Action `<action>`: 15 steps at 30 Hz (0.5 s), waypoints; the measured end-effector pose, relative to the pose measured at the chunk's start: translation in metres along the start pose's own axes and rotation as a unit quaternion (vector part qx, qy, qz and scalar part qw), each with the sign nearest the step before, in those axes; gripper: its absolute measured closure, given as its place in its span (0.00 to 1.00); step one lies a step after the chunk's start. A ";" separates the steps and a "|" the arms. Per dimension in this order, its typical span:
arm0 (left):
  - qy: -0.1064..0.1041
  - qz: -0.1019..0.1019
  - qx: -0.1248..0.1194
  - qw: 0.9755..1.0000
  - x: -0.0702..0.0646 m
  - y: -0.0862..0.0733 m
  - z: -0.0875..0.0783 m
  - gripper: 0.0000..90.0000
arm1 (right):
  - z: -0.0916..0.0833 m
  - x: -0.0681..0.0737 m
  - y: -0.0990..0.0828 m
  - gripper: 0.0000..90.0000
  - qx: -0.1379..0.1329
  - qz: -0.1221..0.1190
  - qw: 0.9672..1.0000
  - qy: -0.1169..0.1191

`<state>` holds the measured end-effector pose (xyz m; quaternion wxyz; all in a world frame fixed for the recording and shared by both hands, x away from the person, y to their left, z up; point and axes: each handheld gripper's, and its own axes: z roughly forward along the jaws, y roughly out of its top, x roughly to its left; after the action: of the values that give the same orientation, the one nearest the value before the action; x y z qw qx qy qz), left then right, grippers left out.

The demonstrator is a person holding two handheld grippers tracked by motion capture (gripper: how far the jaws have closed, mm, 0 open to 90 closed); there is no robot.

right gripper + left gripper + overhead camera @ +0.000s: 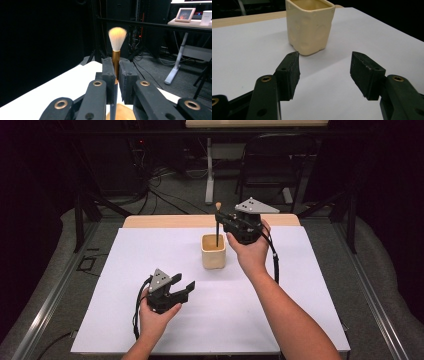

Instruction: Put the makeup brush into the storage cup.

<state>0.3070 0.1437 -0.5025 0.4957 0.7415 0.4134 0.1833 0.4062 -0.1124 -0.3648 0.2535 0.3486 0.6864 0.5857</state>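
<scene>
A cream square cup [213,251] stands at the middle of the white mat [125,270]. Above it my right gripper [220,219] is shut on a makeup brush [217,222], held upright with its pale bristles up and its dark handle reaching down into the cup. In the right gripper view the brush [116,47] rises between the closed pads, its gold ferrule clamped, and the cup's rim [120,112] shows below. My left gripper [184,285] rests open near the mat's front left, nothing between its jaws. In the left gripper view the cup [309,25] stands ahead of the gripper [324,62].
The mat covers a wooden table [165,221] whose far edge shows behind the cup. A black chair [275,165] and a white desk leg [210,175] stand on the floor beyond, among cables. Dark metal frame rails [55,295] run along both sides.
</scene>
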 end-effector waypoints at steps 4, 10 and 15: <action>0.000 -0.002 -0.003 1.000 0.001 0.000 0.000 0.45 | 0.006 -0.001 0.003 0.93 0.001 0.002 1.000 -0.007; 0.003 -0.004 -0.003 1.000 0.002 0.000 -0.002 0.45 | 0.014 -0.005 0.005 0.93 0.003 0.003 1.000 -0.017; 0.001 -0.007 -0.004 1.000 0.003 0.000 -0.002 0.45 | 0.017 -0.009 0.003 0.93 0.007 0.007 1.000 -0.024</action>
<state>0.3075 0.1474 -0.5018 0.4997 0.7363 0.4181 0.1826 0.4253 -0.1080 -0.3657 0.2637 0.3693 0.6815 0.5742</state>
